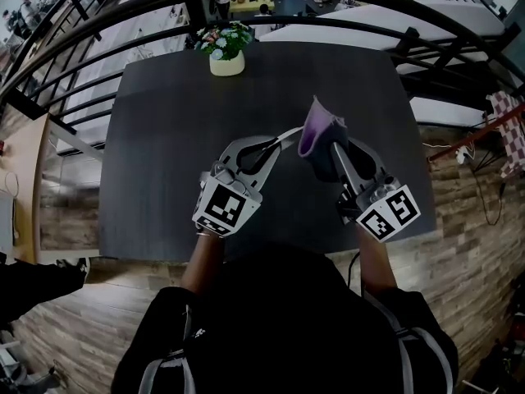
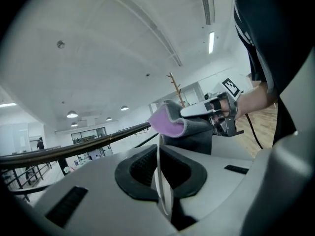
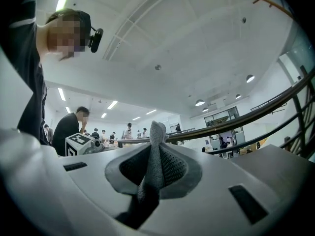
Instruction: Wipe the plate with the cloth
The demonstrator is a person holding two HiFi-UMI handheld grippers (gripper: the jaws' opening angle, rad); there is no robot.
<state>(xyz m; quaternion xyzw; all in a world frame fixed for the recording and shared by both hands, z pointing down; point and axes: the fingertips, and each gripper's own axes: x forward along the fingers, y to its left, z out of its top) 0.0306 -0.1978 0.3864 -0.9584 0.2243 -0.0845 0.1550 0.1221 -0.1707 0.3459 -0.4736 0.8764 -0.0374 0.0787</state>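
Because the plate [image 1: 285, 135] is pinched on edge in my left claw [image 2: 160, 173], I see only its thin white rim, running level from that claw toward the cloth [image 1: 317, 128], and its face is hidden in every view. My right claw [image 3: 153, 173] is clamped on the grey-and-purple cloth, which points up above the dark bench [image 1: 164, 138]. I cannot tell whether cloth and plate touch.

Open-plan hall, mezzanine railing [image 2: 102, 140], ceiling lights [image 3: 199, 103], ppl [image 3: 71, 129] at desks

plate [image 2: 159, 168] mostly hidden, cloth [image 1: 317, 128] partly hidden
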